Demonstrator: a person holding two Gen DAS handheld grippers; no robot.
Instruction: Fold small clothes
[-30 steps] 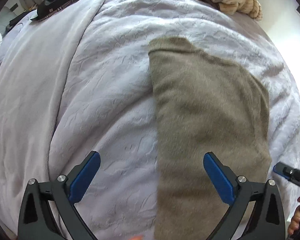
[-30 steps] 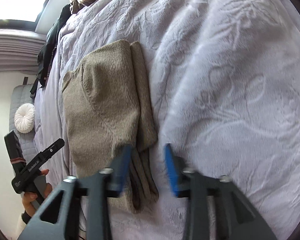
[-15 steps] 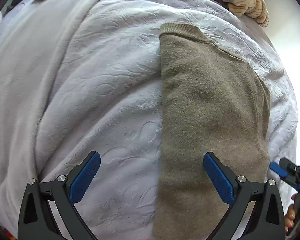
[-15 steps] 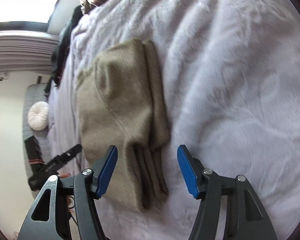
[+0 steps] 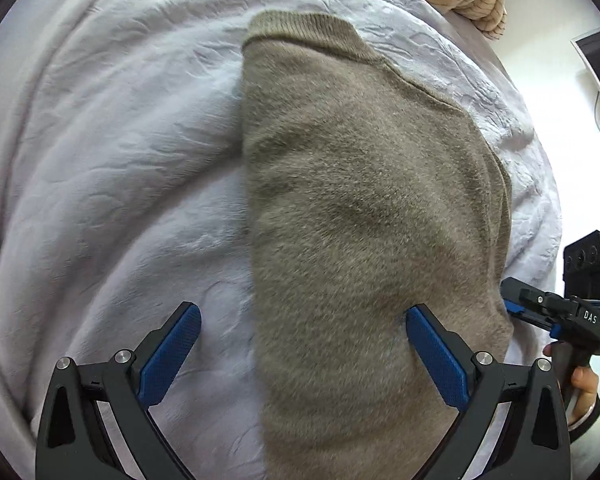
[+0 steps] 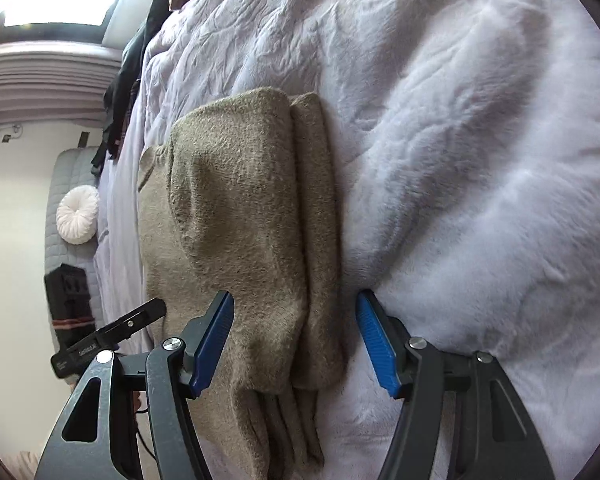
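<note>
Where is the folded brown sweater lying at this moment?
The brown sweater lies flat on the pale quilted bedspread, under both open tools: right of centre in the left wrist view, left of centre in the right wrist view.

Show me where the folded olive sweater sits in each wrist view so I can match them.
Left wrist view: the olive sweater fills the centre-right, running under the open left tongs.
Right wrist view: the sweater lies centre-left, its layered end between the open right tongs.
Shared landmark: the lavender blanket beneath it.
</note>
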